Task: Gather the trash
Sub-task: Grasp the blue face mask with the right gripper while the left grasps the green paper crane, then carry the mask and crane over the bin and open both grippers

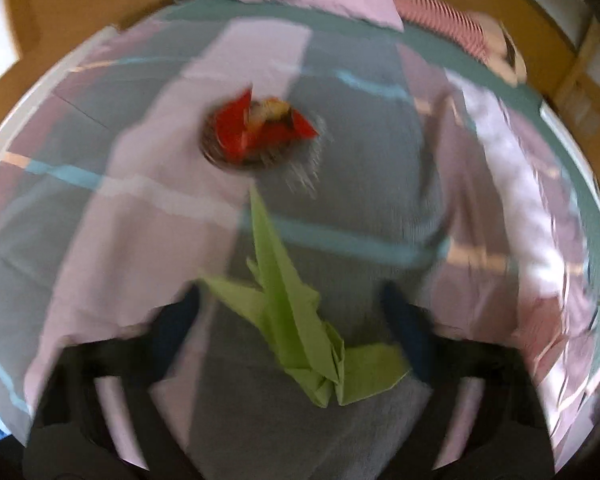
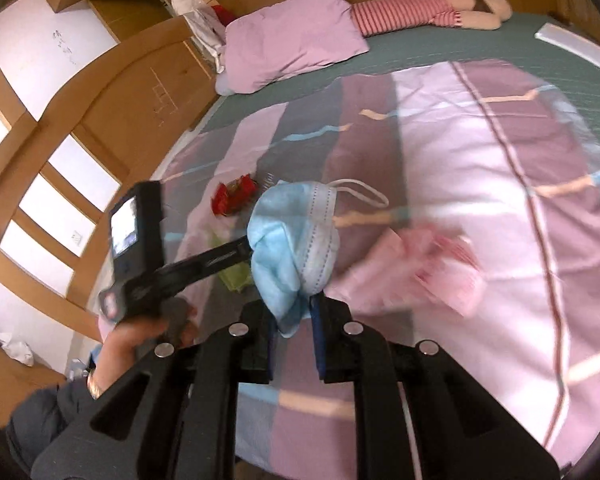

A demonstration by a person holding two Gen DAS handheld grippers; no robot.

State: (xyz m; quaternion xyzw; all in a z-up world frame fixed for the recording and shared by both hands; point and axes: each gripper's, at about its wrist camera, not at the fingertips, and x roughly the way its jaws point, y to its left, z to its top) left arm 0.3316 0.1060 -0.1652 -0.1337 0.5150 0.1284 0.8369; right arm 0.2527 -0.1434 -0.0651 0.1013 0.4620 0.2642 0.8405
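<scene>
My left gripper (image 1: 296, 312) is open above the bed, its fingers either side of a crumpled green paper napkin (image 1: 296, 312) lying on the quilt. Beyond it lies a red wrapper with food scraps (image 1: 260, 128) on a dark round dish. My right gripper (image 2: 292, 316) is shut on a blue and white face mask (image 2: 296, 240), held above the quilt. In the right wrist view the left gripper's body (image 2: 172, 268) shows at the left, with the green napkin (image 2: 236, 276) under it and the red wrapper (image 2: 234, 198) beyond. A pink crumpled paper (image 2: 424, 268) lies right of the mask.
The striped pink and grey quilt (image 2: 460, 140) covers a bed with a green sheet (image 2: 440, 46). A pink pillow (image 2: 292, 36) and a stuffed toy in a striped shirt (image 2: 428, 8) lie at the head. Wooden cabinets and a window (image 2: 68, 184) stand at the left.
</scene>
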